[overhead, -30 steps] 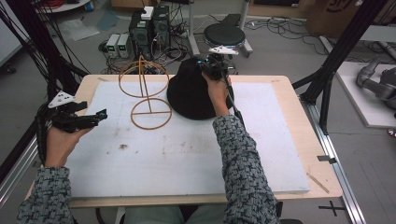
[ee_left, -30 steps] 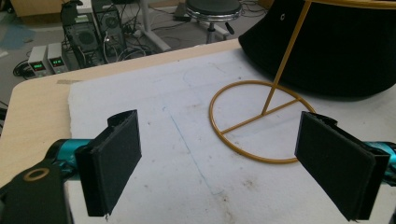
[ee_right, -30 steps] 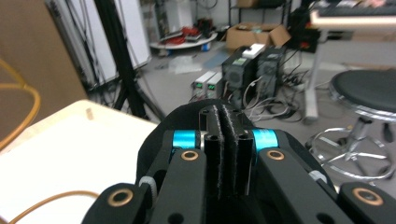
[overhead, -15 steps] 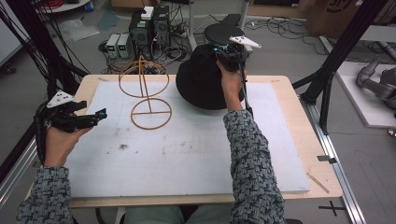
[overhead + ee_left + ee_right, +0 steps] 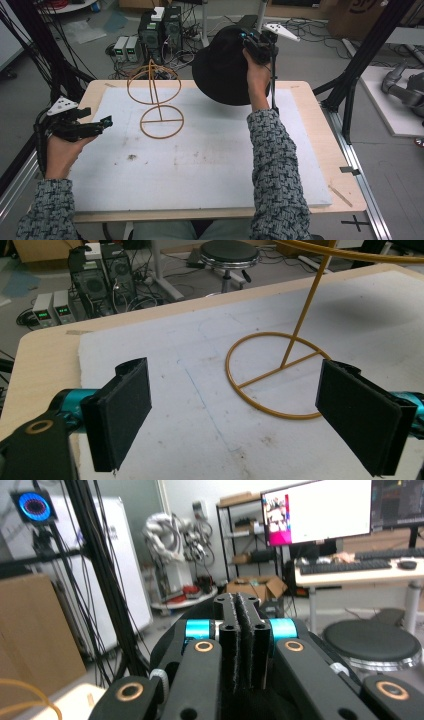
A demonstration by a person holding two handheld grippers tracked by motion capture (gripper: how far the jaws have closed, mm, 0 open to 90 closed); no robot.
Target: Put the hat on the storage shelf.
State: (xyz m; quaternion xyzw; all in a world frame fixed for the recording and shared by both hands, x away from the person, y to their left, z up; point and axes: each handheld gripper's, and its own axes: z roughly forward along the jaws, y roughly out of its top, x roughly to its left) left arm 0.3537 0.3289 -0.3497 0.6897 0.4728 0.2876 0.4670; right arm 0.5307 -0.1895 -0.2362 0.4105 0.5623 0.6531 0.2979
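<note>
A black hat [image 5: 222,65] hangs in the air over the table's far edge, tilted, with my right gripper [image 5: 250,42] shut on its upper right side. In the right gripper view the two jaws [image 5: 241,605] are pressed together, with dark fabric below them. A gold wire stand [image 5: 161,120] with a ring base and a ring top is upright on the white mat, left of the hat and apart from it. My left gripper [image 5: 102,125] hovers at the table's left edge, open and holding nothing. Its pads [image 5: 122,410] frame the stand's pole [image 5: 301,320].
A white foam mat [image 5: 200,165] covers most of the wooden table [image 5: 310,100]. Beyond the far edge are computer boxes [image 5: 160,30] with cables on the floor and a round stool [image 5: 229,252]. Black frame posts [image 5: 365,60] rise at both sides.
My right hand has lifted the hat off the mat and carried it up and toward the far right. The left hand and the stand have kept still.
</note>
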